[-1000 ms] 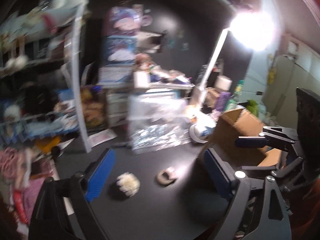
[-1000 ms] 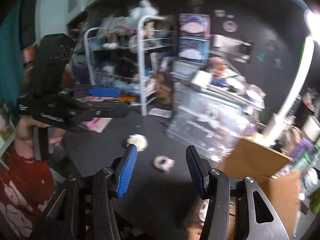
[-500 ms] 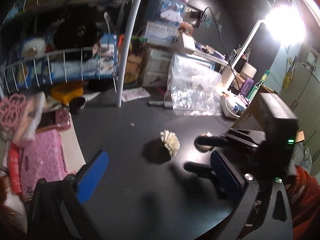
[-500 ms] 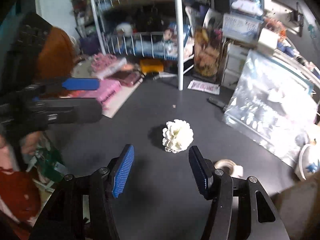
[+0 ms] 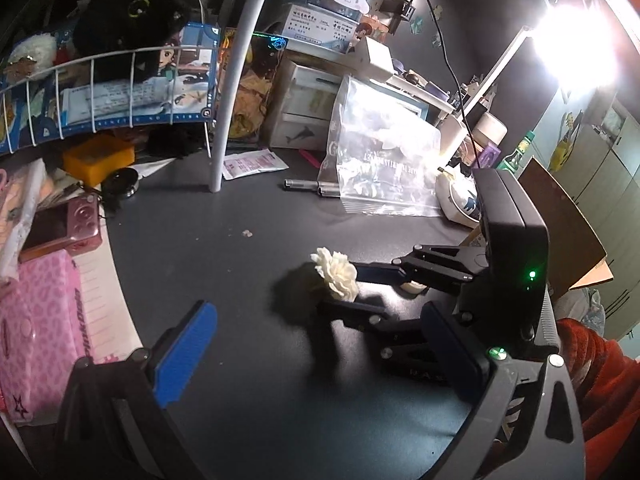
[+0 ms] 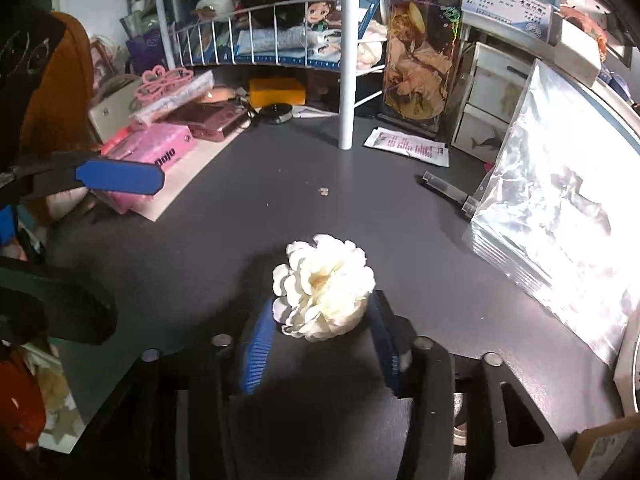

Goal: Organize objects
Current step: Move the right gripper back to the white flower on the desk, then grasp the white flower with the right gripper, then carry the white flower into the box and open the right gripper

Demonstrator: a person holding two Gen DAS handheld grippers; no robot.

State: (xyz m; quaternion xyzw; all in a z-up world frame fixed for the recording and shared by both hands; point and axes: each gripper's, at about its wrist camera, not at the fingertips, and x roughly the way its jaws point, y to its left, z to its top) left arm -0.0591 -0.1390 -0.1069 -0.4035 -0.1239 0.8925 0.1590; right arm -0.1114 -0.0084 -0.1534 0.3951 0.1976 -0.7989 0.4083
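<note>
Right tongs (image 6: 320,344) clamp the flower (image 6: 324,288) (open desk (image 6: 200,240) around).

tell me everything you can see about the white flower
The white flower is a cream, many-petalled bloom, likely fabric or paper; the material is hard to tell. No stem shows. It sits low over the dark desk, between the blue-padded fingers of the right gripper, which close against its sides. The left wrist view shows it at those fingertips, casting a shadow. Whether it rests on the desk is unclear.
</note>
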